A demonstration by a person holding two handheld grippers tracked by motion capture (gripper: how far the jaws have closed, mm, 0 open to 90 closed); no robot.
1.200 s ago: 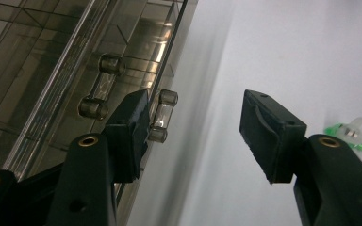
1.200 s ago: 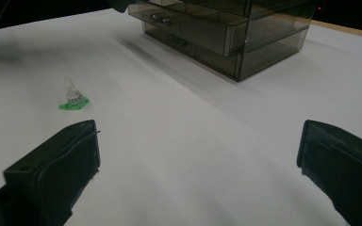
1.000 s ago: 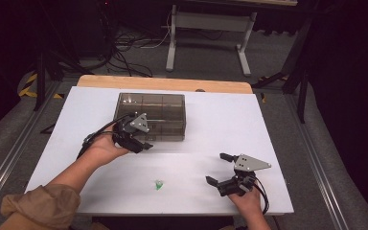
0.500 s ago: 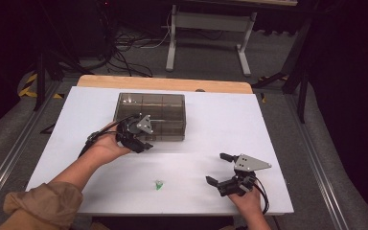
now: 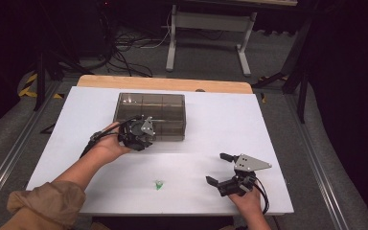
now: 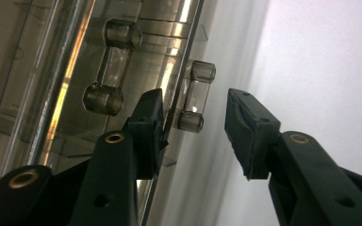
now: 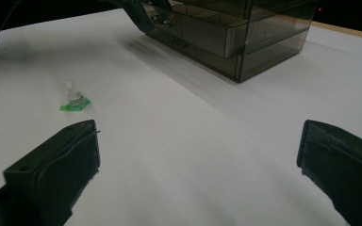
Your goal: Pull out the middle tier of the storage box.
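A smoky see-through drawer box [image 5: 151, 115] stands on the white table [image 5: 220, 120]. My left gripper [image 5: 141, 136] is at the box's front face. In the left gripper view a clear bar handle [image 6: 196, 96] of a drawer lies between the jaws of the left gripper [image 6: 195, 106]. These jaws have just been closing, and a gap remains beside the handle. A second handle [image 6: 111, 66] sits further in. My right gripper [image 5: 215, 167] rests near the table's front right, open and empty. A small green-based piece [image 5: 159, 184] lies on the table, ahead and left of the right gripper [image 7: 198, 146].
The drawer box [image 7: 231, 33] is ahead in the right gripper view, with the green piece [image 7: 75, 101] apart from it on bare table. A wooden strip [image 5: 163, 84] edges the table's far side. Stands and cables are on the floor beyond.
The left gripper has edged a little to the right along the box's front. The right gripper has stayed put.
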